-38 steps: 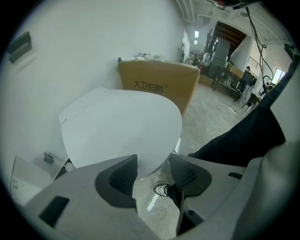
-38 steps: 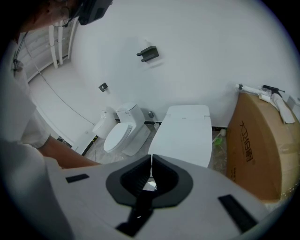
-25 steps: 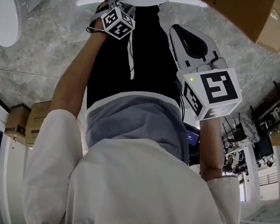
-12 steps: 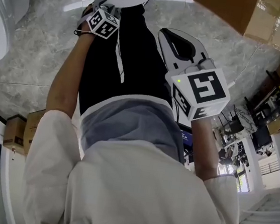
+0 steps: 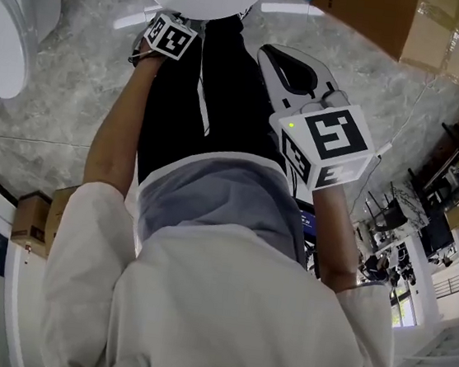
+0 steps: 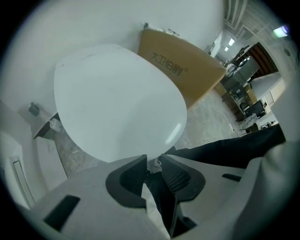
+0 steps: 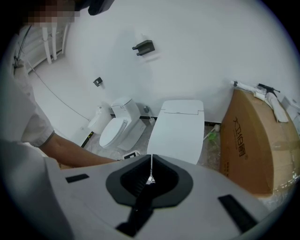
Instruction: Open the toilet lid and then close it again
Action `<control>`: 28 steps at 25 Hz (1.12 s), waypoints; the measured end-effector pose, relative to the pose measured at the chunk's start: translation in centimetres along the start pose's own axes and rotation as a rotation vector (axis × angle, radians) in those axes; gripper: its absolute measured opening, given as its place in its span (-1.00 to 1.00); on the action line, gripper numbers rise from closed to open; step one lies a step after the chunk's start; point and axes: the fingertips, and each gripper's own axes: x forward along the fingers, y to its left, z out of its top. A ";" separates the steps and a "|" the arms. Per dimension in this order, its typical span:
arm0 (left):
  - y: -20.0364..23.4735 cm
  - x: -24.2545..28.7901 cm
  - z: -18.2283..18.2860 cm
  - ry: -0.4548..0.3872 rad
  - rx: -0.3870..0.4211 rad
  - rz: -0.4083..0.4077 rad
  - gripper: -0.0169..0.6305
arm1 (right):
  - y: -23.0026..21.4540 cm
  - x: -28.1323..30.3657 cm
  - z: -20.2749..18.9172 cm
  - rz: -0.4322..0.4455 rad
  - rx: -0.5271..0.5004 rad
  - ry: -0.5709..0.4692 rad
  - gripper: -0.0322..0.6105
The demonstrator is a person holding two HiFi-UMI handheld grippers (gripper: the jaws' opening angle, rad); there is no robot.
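The toilet lid (image 6: 117, 98) is seen lying down flat on its toilet, with a cardboard box (image 6: 187, 65) set just beside it against the white wall. The left gripper (image 6: 152, 160) is pointed steeply downward at the front rim of the lid. Its jaws have just been closing and are now separated by a narrow gap only. The rim is located right at the tips, but whether the pads bear on it cannot be determined. In the head view, this gripper's marker cube is found directly below the lid's front edge. The right gripper (image 7: 150, 161) is held apart from the lid, over the person's dark trousers (image 5: 215, 94), and is aimed toward the toilet from a distance. Its jaws are brought fully together, with only a thin seam visible between the tips, and nothing is held in them. A second toilet (image 7: 115, 129) is positioned to one side on the grey marbled floor (image 5: 73, 101).
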 end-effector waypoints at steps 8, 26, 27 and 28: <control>-2.8 -4.8 0.1 -0.045 -0.091 -0.061 -0.68 | 0.5 -1.6 1.0 0.026 0.042 -0.063 -0.86; -3.3 -22.2 6.6 -0.409 -0.269 -0.104 -0.77 | 2.1 -3.9 4.3 -0.029 0.070 -0.212 -0.86; -3.3 -23.3 6.9 -0.433 -0.277 -0.102 -0.77 | 2.3 -4.2 4.6 -0.032 0.067 -0.224 -0.86; -3.2 -24.5 7.2 -0.457 -0.287 -0.098 -0.77 | 2.5 -4.6 4.9 -0.036 0.063 -0.237 -0.86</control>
